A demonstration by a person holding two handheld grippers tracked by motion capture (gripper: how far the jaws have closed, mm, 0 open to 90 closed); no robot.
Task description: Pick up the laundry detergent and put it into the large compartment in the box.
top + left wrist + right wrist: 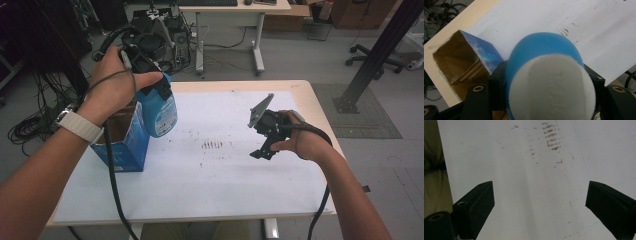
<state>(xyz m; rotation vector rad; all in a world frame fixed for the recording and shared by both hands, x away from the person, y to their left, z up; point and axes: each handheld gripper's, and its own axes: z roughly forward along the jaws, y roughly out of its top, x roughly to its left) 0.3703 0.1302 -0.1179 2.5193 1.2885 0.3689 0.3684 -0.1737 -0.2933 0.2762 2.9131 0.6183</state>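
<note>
Above the surface's left edge, our left tool clamps the blue bottle beside the open box; our right tool hangs apart near the right edge.

Blue bottle with white cap, held aloft beside open blue box.

Glossy blue plastic bottle; cardboard box; scuffed white paper sheet.

White watch strap; black grippers, trailing cables.
</note>
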